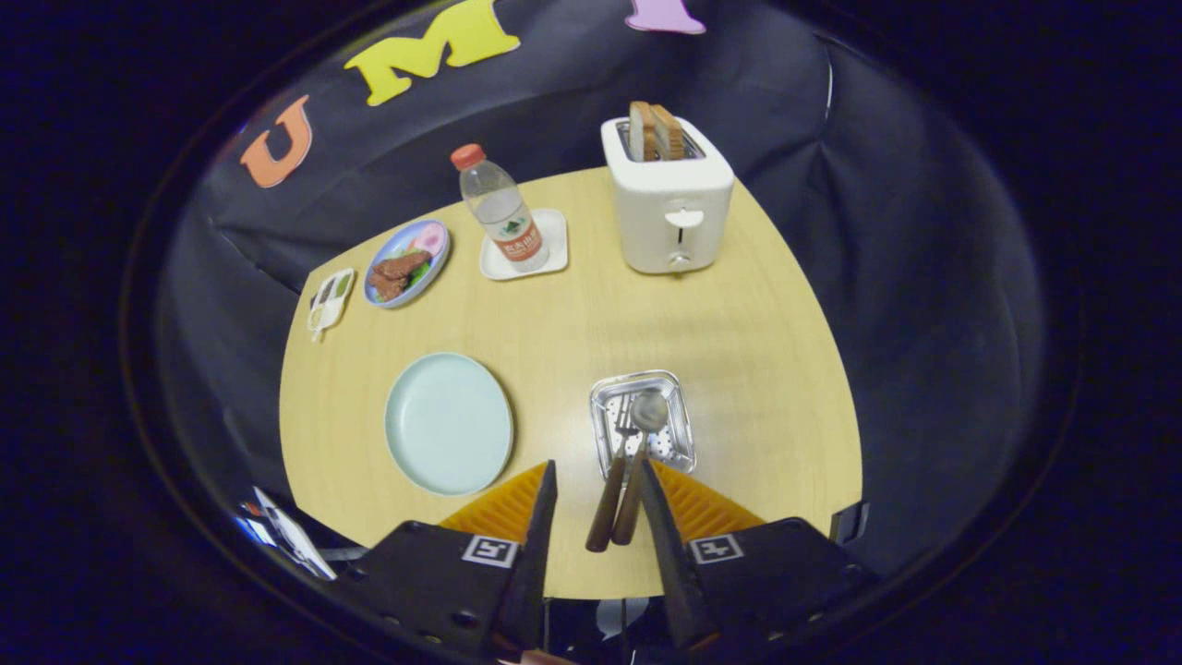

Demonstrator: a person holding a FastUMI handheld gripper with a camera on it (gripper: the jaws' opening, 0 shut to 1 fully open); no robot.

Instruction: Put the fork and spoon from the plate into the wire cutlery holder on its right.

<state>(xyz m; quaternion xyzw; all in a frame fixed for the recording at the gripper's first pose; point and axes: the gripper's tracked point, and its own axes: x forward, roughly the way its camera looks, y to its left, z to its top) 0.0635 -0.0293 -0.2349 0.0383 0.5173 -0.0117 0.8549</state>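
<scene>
The pale green plate (pixel 448 434) lies bare on the wooden table, left of the silver wire cutlery holder (pixel 683 441). The fork (pixel 624 423) and the spoon (pixel 649 409) rest with their heads inside the holder. Their brown handles stick out over its near rim, side by side. My gripper (pixel 597 464) is open, and both handles lie in the gap between its fingers. Neither finger presses on them.
A white toaster (pixel 672 208) holding bread slices stands at the back of the table (pixel 757 351). A water bottle (pixel 503 211) on a white coaster, a plate of food (pixel 406 263) and a small white dish (pixel 330 300) sit at the back left.
</scene>
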